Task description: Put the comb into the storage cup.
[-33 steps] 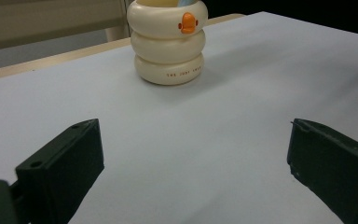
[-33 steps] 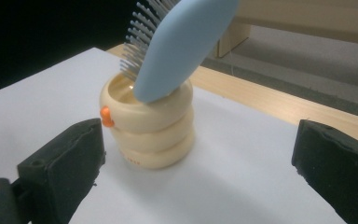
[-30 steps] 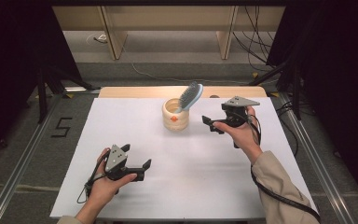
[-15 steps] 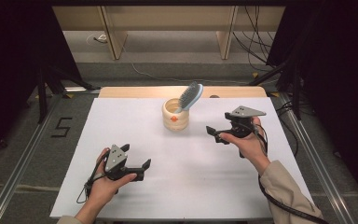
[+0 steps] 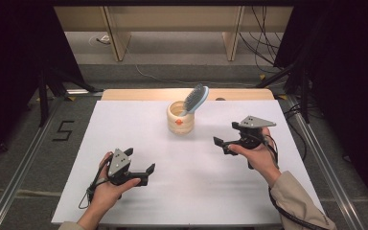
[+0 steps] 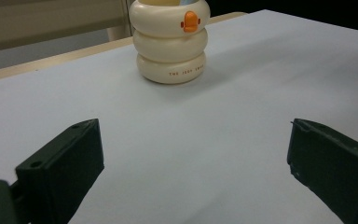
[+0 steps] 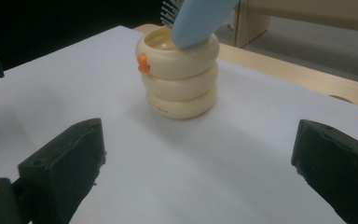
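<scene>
A cream ringed cup (image 5: 181, 120) with a small orange knob stands at the back middle of the white table (image 5: 124, 129). A light-blue hairbrush (image 5: 195, 98) leans out of it, bristles up. My right gripper (image 5: 225, 136) hovers open to the right of the cup, jaws pointing left at it. Near the front left, my left gripper (image 5: 140, 162) rests open in a hand, well short of the cup. The cup (image 6: 171, 39) appears ahead between the left jaws, and the cup (image 7: 179, 77) with the brush (image 7: 200, 16) lies ahead of the right jaws.
A wooden strip (image 5: 139, 94) runs along the table's far edge. Beyond it stand a wooden shelf frame (image 5: 172, 28) and loose cables (image 5: 263, 52) on the floor. Metal rails (image 5: 24, 158) flank both sides of the table.
My right gripper has drawn back from beside the cup, moving right and toward the person. The left gripper has stayed where it was.
</scene>
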Available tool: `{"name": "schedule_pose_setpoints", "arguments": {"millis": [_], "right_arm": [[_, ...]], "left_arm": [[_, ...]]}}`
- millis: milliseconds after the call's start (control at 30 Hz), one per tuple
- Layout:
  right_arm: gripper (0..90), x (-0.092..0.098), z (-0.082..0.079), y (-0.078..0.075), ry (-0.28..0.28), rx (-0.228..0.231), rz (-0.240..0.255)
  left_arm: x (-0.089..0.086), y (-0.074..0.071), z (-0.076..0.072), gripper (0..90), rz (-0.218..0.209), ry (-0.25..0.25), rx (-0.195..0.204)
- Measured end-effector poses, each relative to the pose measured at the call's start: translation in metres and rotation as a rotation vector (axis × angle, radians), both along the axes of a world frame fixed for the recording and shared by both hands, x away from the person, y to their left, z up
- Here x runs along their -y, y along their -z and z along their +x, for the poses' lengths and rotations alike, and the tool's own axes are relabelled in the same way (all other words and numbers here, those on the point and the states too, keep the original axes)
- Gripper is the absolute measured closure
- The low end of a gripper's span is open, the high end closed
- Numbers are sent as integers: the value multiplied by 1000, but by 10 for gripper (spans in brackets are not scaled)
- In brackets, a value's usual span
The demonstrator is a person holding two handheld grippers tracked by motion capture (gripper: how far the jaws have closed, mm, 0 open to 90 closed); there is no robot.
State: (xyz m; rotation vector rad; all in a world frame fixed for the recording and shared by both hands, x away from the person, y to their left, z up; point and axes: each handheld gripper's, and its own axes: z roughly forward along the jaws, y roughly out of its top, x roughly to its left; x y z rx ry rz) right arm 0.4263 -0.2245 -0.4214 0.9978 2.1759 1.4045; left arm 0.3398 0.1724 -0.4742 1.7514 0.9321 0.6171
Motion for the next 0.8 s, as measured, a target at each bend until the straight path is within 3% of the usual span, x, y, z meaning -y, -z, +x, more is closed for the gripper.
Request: {"name": "schedule_pose_setpoints", "arguments": {"millis": [800], "right_arm": [[35, 17, -18, 9, 0, -3, -37]], "left_arm": [[0, 0, 0, 32, 2, 3, -1]]}}
